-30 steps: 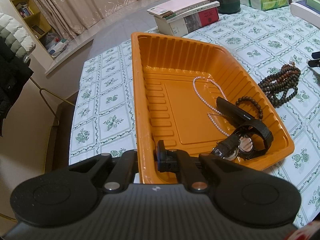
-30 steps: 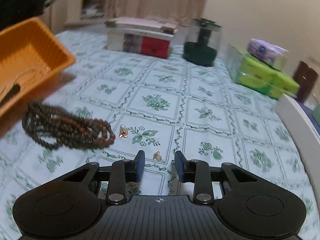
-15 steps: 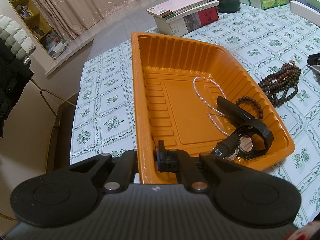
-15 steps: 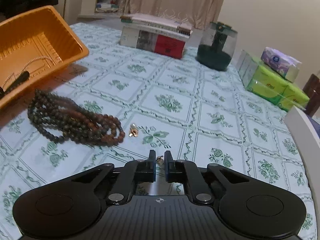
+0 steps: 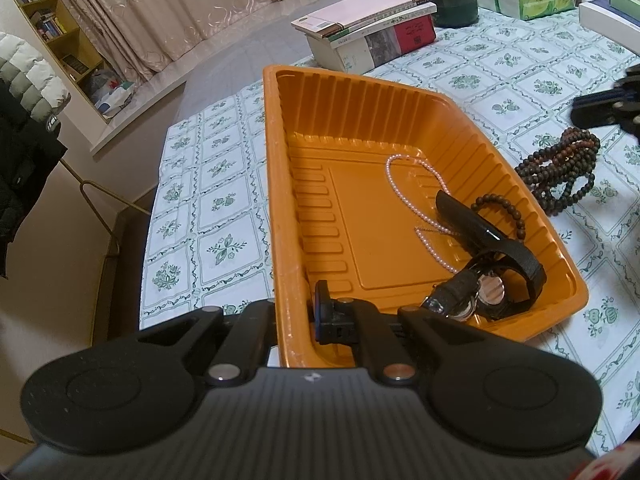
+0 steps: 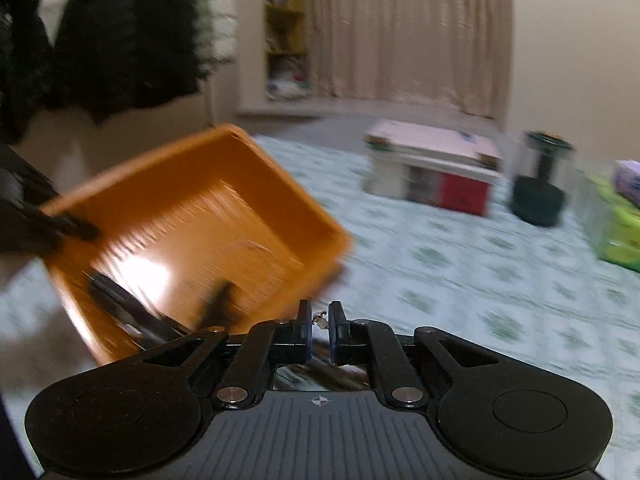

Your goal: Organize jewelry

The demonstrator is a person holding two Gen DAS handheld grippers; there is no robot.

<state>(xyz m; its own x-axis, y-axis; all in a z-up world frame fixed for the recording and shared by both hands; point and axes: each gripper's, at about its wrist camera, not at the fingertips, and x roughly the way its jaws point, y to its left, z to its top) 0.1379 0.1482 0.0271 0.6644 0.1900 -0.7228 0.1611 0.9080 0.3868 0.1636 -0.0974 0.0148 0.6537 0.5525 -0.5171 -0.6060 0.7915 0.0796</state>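
Gold earring [image 6: 320, 317] (tiny, light, slippery) sits pinched between right fingers [image 6: 305, 322]; left fingers [image 5: 322, 308] clamp the tray [image 5: 280, 216] wall

Beige curtains [image 5: 168, 12], bookshelf [image 5: 52, 32] at left, coats [image 6: 120, 36] hung nr wall.

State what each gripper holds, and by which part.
Left gripper: orange tray, clamped by its near rim. Right gripper: small gold earring, pinched between the pads.

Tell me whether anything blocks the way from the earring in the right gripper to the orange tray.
Nothing visible does. The right gripper pinches the small earring right beside the orange tray, whose top is open. The left gripper only clamps the tray's far rim.
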